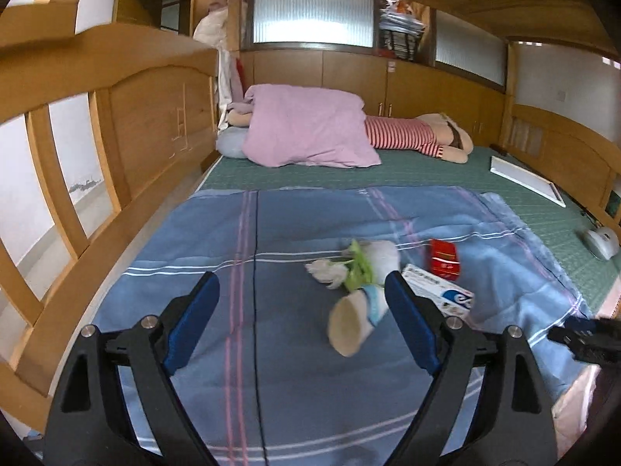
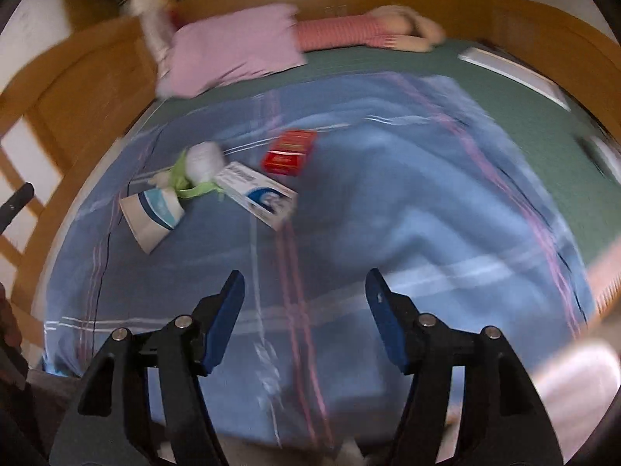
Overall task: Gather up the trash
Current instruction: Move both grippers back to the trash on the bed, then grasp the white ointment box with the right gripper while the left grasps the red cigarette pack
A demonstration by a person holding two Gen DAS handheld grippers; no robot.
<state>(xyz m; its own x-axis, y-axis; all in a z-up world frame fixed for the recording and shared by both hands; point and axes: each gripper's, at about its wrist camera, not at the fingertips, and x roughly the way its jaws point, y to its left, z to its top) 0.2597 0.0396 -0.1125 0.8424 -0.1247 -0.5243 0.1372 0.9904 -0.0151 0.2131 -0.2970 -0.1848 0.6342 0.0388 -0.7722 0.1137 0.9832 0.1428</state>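
You were working over a wooden-framed bed (image 1: pixel 147 124), its green mat (image 1: pixel 446 171) mostly covered by a blue striped sheet (image 1: pixel 271 334); that soft, wrinkled sheet was the first hazard, since a pad driven too low could have pinched cloth along with the rubbish and dragged the whole pile. At the far end lay a pink pillow (image 1: pixel 306 128) and a plush doll in red stripes (image 1: pixel 403 132), with a white flat board (image 1: pixel 524 182) by the far rail; none of these looked like trash, and they sat well apart from the litter, so a wrong pick there seemed unlikely.

The trash lay in one tight cluster on the sheet: a white and blue carton (image 2: pixel 258 196), a red box (image 2: pixel 289 151) just beyond it, a paper cup (image 2: pixel 151 217) on its side, and crumpled white tissue with green scraps (image 2: pixel 194 171) touching cup and carton; because they touched, closing on one could have knocked or rolled another, the cup most of all.

Your left gripper (image 1: pixel 302 295) stood wide open and empty, the cup lying between its pads but ungripped; your right gripper (image 2: pixel 304 303) was partly open, holding nothing, over bare sheet short of the cluster. The right view was smeared, so aiming from it risked a miss; both grippers converging on one pile could also have collided.
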